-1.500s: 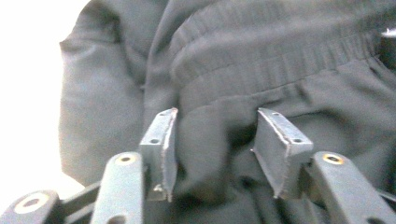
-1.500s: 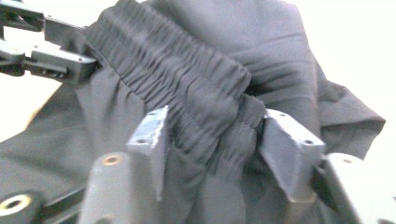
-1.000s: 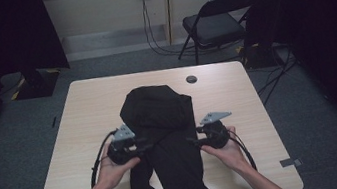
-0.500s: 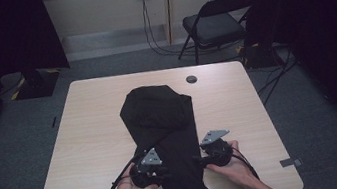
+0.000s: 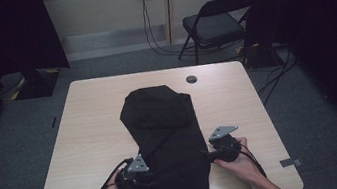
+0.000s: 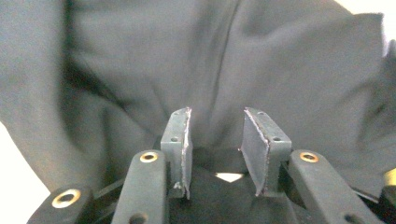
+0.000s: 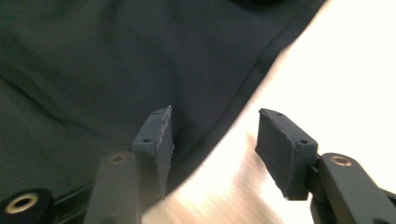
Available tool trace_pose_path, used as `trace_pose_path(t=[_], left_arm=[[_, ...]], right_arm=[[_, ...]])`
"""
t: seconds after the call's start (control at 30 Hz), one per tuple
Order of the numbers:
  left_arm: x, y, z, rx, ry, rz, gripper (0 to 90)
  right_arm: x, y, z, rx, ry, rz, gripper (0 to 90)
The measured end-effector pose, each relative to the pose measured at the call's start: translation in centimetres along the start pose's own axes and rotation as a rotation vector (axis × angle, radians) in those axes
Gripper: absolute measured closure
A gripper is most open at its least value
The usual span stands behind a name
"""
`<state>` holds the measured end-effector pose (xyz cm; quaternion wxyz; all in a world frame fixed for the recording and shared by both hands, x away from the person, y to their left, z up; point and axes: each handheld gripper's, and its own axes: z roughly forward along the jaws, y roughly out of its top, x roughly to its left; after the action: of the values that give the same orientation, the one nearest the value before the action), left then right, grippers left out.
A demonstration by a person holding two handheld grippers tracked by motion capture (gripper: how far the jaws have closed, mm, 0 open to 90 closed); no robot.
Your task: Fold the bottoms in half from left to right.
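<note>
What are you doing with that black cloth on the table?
A person holds a gripper in each hand at the near end of a black garment lying on a wooden table. The left gripper sits over the cloth, its jaws apart and just opening, nothing pinched. The right gripper is open too, straddling the cloth's right edge. Neither has grabbed it yet.

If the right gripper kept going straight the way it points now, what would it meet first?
Probably the seamed edge of the black garment: the right gripper, jaws open, straddles that edge over the table. Depth is uncertain.
</note>
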<state>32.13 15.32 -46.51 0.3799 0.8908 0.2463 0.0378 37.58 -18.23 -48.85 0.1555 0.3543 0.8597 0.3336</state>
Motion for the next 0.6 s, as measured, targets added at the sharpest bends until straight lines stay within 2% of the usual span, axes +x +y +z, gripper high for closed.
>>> trace_pose_path(t=[0.03,0.07,0.1,0.13,0.17,0.2,0.27,0.3,0.43,0.5,0.53,0.6], left_arm=[[0.0,0.0,0.0,0.000,0.000,0.000,61.6],[0.2,0.1,-0.6,-0.026,0.006,-0.010,61.6],[0.5,0.3,-1.2,-0.061,0.031,-0.022,61.0],[0.8,0.3,-1.7,-0.076,0.057,-0.030,59.3],[1.3,0.1,-2.2,-0.088,0.080,-0.052,54.3],[2.2,-0.4,-2.6,-0.092,0.113,-0.099,51.7],[2.6,-1.0,-2.7,-0.056,0.130,-0.112,45.7],[2.8,-1.4,-2.7,-0.029,0.134,-0.096,42.8],[2.8,-1.8,-2.2,-0.008,0.124,-0.110,38.1],[2.7,-2.0,-1.3,0.052,0.129,-0.111,38.4],[2.6,-2.0,-0.9,0.073,0.134,-0.099,40.5],[2.6,-1.7,-0.4,0.095,0.144,-0.077,54.8]], right_arm=[[0.0,0.0,0.0,0.000,0.000,0.000,44.5],[0.5,0.5,-0.8,-0.053,0.025,0.007,40.8],[0.7,0.8,-1.1,-0.080,0.039,0.015,39.6],[1.2,1.2,-1.4,-0.106,0.062,0.019,38.2],[2.2,1.9,-1.5,-0.122,0.091,-0.001,37.5],[2.7,2.1,-1.4,-0.127,0.102,-0.009,37.3],[3.6,2.5,-1.1,-0.126,0.126,-0.033,37.1],[4.0,2.7,-0.9,-0.124,0.132,-0.042,37.1],[5.1,3.1,-0.4,-0.114,0.162,-0.060,36.9],[5.7,3.1,-0.3,-0.116,0.178,-0.072,36.5],[5.9,3.1,-0.3,-0.113,0.187,-0.077,36.4],[6.7,3.2,-0.3,-0.112,0.206,-0.094,36.0]])
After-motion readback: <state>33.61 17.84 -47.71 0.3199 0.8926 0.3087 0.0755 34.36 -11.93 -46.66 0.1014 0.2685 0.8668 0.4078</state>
